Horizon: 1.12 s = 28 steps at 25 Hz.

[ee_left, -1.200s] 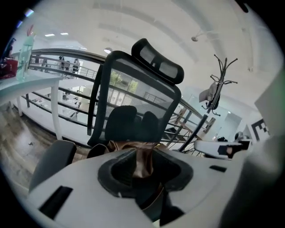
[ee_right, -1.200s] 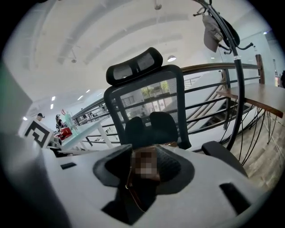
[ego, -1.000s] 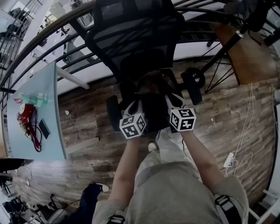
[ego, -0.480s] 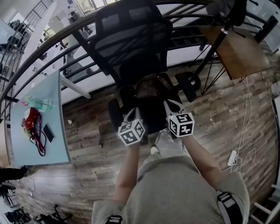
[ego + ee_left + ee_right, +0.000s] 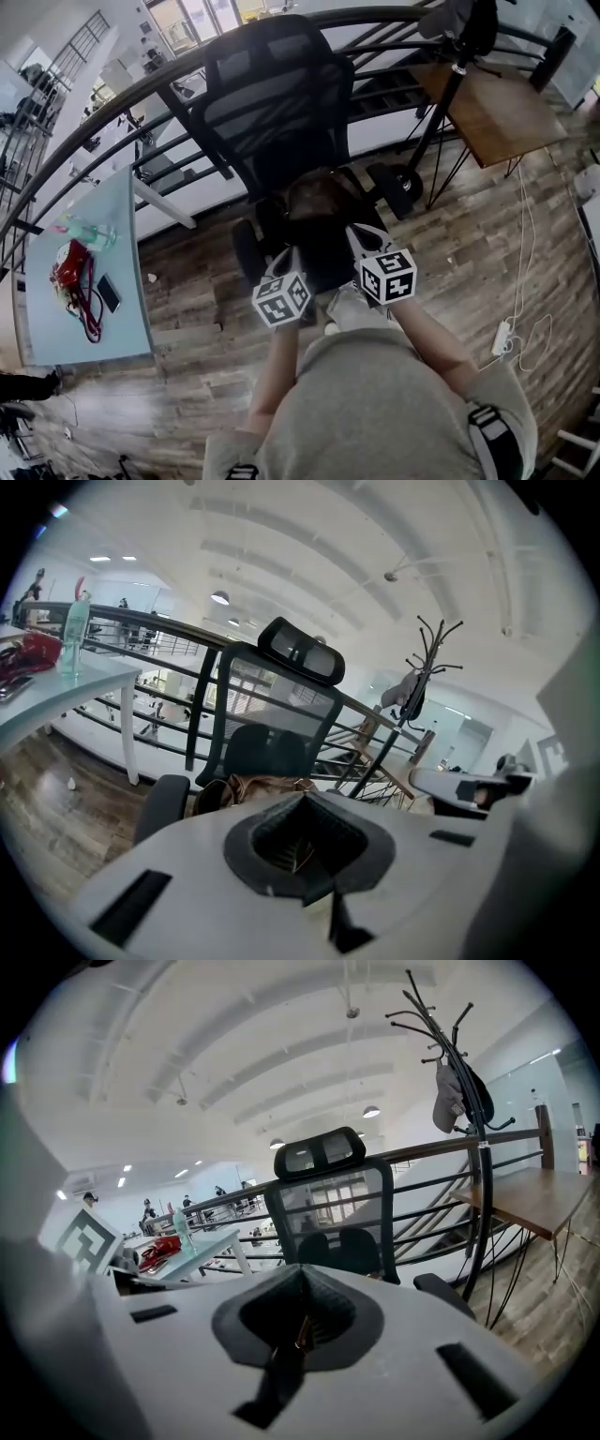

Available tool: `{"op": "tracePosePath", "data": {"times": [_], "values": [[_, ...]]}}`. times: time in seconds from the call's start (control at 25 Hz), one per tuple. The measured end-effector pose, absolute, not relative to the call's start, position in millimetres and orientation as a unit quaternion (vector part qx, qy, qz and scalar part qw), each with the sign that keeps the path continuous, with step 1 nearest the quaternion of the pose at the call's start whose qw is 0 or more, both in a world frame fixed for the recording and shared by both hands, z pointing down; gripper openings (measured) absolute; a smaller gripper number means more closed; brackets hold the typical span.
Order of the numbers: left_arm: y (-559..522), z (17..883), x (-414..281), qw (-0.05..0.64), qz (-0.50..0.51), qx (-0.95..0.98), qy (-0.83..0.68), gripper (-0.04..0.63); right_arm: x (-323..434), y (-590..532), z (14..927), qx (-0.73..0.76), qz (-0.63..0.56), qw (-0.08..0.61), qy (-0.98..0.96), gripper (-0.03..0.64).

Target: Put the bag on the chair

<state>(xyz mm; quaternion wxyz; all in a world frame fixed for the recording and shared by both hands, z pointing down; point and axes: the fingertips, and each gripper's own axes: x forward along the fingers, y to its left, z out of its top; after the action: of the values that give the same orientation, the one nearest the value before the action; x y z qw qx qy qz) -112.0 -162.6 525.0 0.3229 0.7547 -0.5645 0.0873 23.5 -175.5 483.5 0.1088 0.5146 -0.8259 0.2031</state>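
Note:
A black mesh office chair [image 5: 272, 103] stands before me by the railing. The dark brown bag [image 5: 319, 199] lies on its seat, between the armrests. The left gripper view shows the bag [image 5: 251, 787] resting there, just beyond the jaws, below the chair's backrest [image 5: 281, 705]. My left gripper [image 5: 284, 261] hovers at the seat's front edge with its jaws shut [image 5: 305, 847]. My right gripper [image 5: 364, 242] is beside it, also shut [image 5: 300, 1330], facing the chair [image 5: 337, 1204]. Only a thin brown sliver shows at each pad line. Neither gripper visibly holds the bag.
A pale blue table [image 5: 122, 319] at the left carries a bottle [image 5: 84, 230], a red bundle [image 5: 66, 267] and a phone [image 5: 108, 292]. A wooden table [image 5: 487, 103] and a coat stand [image 5: 450, 66] are at the right. A power strip with cable [image 5: 502, 337] lies on the floor.
Both grippers have drawn back a little from the bag toward my body. The bag has stayed on the seat. My view has lifted, showing more of the chair's back.

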Motion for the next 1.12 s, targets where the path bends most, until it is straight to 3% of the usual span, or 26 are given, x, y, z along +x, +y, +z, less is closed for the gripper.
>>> {"op": "tracePosePath", "data": {"times": [1.12], "values": [[-149.8,504.2,-121.1,0.317,0.077,0.761,-0.56,0.003,19.6,-157.8,456.5,0.507,0.202,0.08,-0.834,0.003]]}}
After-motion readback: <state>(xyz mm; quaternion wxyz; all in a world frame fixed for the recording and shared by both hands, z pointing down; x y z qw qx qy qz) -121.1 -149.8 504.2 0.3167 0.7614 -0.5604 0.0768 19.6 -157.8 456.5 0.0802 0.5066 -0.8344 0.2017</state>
